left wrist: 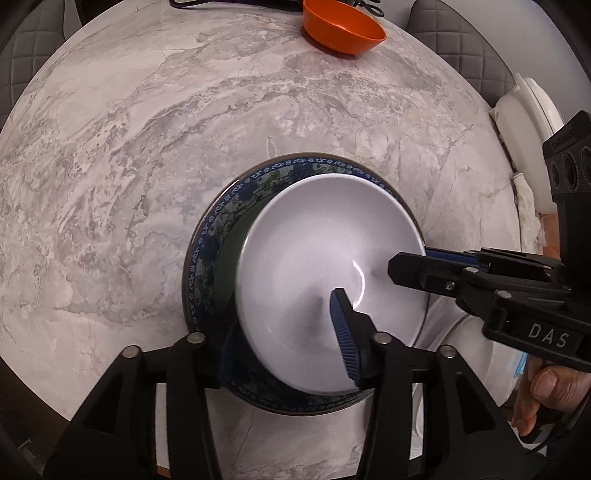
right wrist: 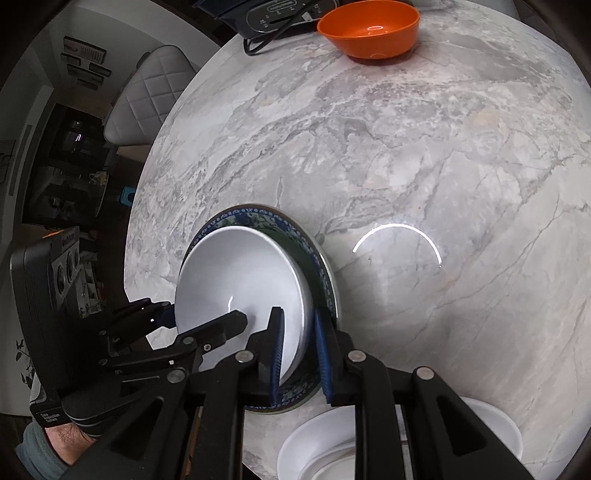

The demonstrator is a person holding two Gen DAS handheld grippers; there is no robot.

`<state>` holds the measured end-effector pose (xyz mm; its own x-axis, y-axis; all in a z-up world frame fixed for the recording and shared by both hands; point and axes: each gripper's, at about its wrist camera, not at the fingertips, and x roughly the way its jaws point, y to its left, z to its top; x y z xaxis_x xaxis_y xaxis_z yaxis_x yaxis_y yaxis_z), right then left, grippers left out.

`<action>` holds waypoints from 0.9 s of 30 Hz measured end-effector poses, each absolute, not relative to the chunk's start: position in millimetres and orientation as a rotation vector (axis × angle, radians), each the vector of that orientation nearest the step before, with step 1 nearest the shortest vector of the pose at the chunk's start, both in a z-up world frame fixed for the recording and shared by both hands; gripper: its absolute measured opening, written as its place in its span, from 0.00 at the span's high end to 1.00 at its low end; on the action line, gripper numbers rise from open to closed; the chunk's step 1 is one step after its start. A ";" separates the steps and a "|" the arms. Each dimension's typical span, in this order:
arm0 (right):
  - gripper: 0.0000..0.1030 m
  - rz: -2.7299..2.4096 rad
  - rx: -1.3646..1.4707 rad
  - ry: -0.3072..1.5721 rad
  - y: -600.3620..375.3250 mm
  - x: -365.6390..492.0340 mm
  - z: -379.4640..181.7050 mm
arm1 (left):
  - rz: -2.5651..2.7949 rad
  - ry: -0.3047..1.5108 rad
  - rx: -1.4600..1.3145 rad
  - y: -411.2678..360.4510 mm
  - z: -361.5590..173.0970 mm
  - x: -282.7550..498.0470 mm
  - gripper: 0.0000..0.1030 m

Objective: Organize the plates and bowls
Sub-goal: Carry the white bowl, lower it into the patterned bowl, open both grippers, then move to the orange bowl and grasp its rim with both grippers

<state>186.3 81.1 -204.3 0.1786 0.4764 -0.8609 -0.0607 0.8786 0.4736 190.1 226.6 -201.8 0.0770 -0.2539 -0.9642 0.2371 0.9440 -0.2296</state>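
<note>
A white bowl sits inside a blue-patterned plate on the marble table. My left gripper straddles the bowl's near rim, one finger inside, one outside, jaws still a little apart. My right gripper straddles the bowl's right rim above the plate, with a gap on both sides. An orange bowl stands at the far edge; it also shows in the right wrist view.
White plates or bowls lie at the near table edge under my right gripper. A dark appliance with a cord lies at the far edge. Quilted chairs surround the table. A white container sits at the right.
</note>
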 end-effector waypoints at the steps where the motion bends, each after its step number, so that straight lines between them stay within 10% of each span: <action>1: 0.80 0.393 0.367 1.345 82.0 186.1 -204.4 | -0.367 1.440 -0.011 225.2 -199.2 190.1 0.47; 10: 0.72 0.418 0.427 1.305 73.6 180.5 -193.5 | -0.379 1.400 -0.037 229.3 -173.4 192.3 0.35; 16: 0.30 0.452 0.541 1.114 36.2 179.0 -148.7 | -0.395 1.328 -0.060 244.4 -143.4 219.8 0.31; 27: 0.17 0.336 0.721 1.013 -89.3 274.1 -124.3 | -0.494 1.167 -0.086 213.1 -113.9 364.8 0.08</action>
<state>274.1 -89.3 -124.3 0.5047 0.5680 -0.6501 0.0669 0.7251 0.6854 364.8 213.1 -113.9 0.2994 -0.4149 -0.8592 0.3275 0.8905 -0.3159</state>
